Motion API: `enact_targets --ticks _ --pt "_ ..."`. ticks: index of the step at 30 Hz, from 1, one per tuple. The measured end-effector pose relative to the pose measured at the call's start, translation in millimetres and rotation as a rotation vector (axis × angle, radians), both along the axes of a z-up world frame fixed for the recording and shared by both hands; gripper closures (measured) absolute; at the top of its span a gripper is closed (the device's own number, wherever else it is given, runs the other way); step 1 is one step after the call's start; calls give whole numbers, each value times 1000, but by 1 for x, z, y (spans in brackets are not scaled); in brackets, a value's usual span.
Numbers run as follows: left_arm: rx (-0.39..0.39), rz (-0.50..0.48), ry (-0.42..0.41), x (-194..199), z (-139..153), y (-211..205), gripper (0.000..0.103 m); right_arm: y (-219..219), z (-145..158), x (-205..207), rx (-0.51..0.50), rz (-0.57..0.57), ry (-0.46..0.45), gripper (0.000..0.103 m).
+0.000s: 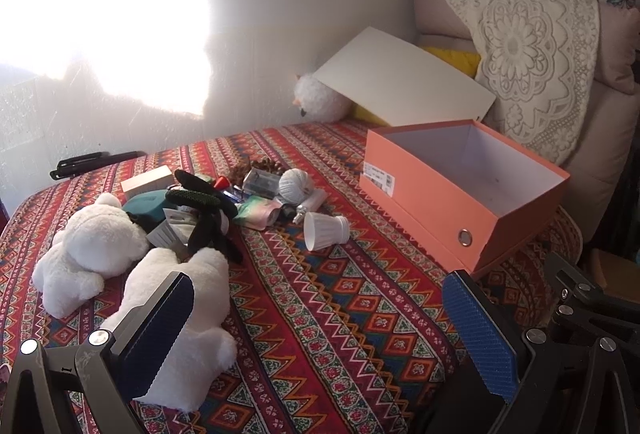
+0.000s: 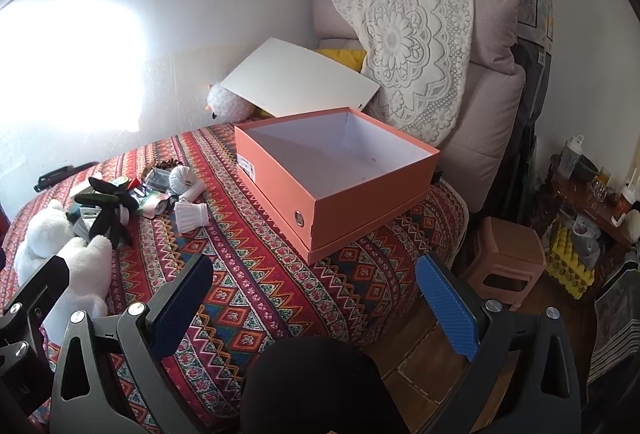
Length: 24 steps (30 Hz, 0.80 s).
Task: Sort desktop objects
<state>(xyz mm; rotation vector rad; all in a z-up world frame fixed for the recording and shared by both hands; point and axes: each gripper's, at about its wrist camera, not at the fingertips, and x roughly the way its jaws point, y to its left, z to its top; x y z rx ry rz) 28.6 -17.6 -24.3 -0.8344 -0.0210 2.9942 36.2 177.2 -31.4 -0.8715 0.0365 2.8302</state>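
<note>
- Blue ribbed pads line both fingers of the left claw point(image 1: 320, 338), spread wide and released, nothing between them, hovering low over the near edge of the patterned cloth point(image 1: 320, 314) on the tabletop.
- Same blue pads on the right claw point(image 2: 316, 310), likewise spread wide and empty, hanging at the tabletop's near right corner, partly out over the floor.
- Directly ahead and left of the left claw: a white plush bear point(image 1: 120, 274), lying on its side, its near end just beside the left finger, long axis running away from the claw toward the far left.
- Just beyond the bear: a heap of small clutter point(image 1: 224, 202), with a black-and-green strap-like item on top, a ball of white yarn point(image 1: 294, 186) and a white ribbed cup point(image 1: 324, 232) tipped on its side at the heap's right edge.
- Ahead and right: an orange box point(image 2: 336, 202), open and empty, white inside, lid off and propped behind against the cushions.
- Judged from this: sorting not yet begun, the box holding nothing; left claw clearly nearer the bear and heap, right claw nearer the box, so first pick probably falls to the left, carrying rightward across the cloth.
</note>
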Motion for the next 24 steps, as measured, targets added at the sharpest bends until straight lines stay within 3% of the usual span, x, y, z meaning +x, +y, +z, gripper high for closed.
enact_targets --ticks 24 --pt "-2 6 3 1 1 -4 1 -7 -4 -1 10 18 -7 0"
